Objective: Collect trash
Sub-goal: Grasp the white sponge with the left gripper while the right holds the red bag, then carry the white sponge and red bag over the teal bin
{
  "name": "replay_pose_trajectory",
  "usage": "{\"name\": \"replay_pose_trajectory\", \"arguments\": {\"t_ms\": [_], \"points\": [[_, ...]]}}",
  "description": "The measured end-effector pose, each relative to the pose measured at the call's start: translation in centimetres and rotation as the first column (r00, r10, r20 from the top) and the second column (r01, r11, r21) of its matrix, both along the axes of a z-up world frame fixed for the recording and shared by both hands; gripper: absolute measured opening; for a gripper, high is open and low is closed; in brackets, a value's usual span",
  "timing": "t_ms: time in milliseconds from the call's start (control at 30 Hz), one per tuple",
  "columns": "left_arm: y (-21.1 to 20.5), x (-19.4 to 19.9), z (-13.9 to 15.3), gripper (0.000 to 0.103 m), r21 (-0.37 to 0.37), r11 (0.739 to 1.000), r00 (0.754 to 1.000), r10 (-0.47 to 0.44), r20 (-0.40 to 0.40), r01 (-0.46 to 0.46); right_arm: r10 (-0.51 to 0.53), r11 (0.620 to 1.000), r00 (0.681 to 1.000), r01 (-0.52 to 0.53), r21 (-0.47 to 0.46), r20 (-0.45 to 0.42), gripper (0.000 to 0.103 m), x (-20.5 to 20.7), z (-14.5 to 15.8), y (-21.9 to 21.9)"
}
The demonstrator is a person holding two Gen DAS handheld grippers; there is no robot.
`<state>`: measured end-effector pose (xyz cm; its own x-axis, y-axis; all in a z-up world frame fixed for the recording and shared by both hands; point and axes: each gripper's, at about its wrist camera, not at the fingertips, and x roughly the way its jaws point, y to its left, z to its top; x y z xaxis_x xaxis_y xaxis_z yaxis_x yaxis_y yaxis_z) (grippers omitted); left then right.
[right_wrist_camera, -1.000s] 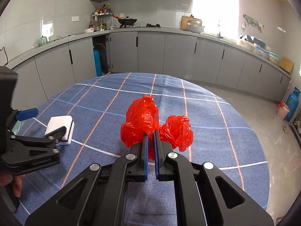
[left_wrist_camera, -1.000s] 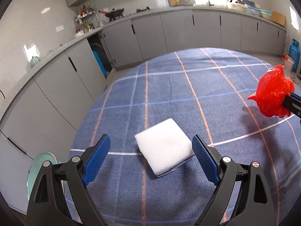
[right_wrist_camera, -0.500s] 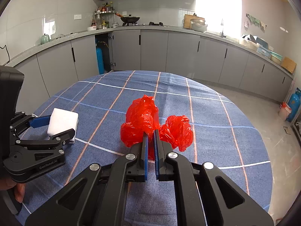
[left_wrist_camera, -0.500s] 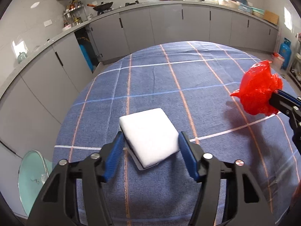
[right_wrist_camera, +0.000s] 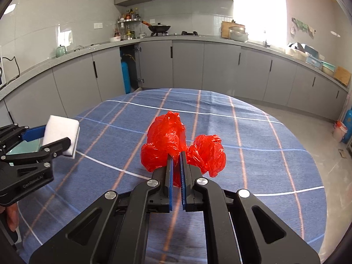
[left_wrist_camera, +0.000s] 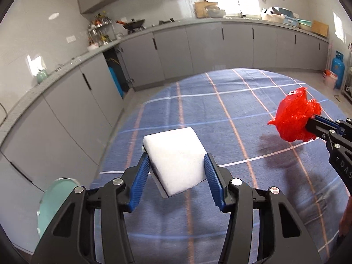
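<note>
A white foam block (left_wrist_camera: 176, 160) with a thin dark underside sits between the blue pads of my left gripper (left_wrist_camera: 176, 156). The jaws are closing and both pads press on its sides. It hangs clear of the blue checked tablecloth (left_wrist_camera: 220, 114). In the right wrist view the same block (right_wrist_camera: 59, 129) and left gripper (right_wrist_camera: 55, 136) show at the left edge. My right gripper (right_wrist_camera: 176, 156) is shut on a crumpled red plastic bag (right_wrist_camera: 167, 140), held above the cloth (right_wrist_camera: 253, 132). The left wrist view shows that bag (left_wrist_camera: 292, 118) at the right, pinched by the right gripper (left_wrist_camera: 312, 121).
A round pale green glass lid (left_wrist_camera: 52, 200) lies low beside the table's left edge. Grey cabinets (right_wrist_camera: 187, 66) run along the far and left walls. A blue gas cylinder (left_wrist_camera: 337, 68) stands on the floor at the far right, another (right_wrist_camera: 126, 74) inside an open cabinet.
My left gripper closed from wide open onto the white foam block and lifted it off the cloth. The right gripper kept still with the red bag.
</note>
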<state>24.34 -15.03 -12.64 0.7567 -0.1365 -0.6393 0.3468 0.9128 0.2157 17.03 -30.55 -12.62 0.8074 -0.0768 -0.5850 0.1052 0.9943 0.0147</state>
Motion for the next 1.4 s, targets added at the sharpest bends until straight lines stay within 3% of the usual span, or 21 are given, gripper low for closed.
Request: {"name": "replay_pose_trajectory", "arguments": {"t_ms": [433, 1400], "points": [[4.9, -2.7, 2.3, 0.051, -0.022, 0.999, 0.995, 0.051, 0.082, -0.049, 0.09, 0.996, 0.995, -0.091, 0.023, 0.04, 0.007, 0.6, 1.2, 4.4], [15.8, -4.8, 4.2, 0.051, -0.054, 0.975, 0.966, 0.219, 0.135, -0.213, 0.291, 0.957, 0.953, -0.29, -0.022, 0.08, 0.007, 1.8, 4.0, 15.4]]}}
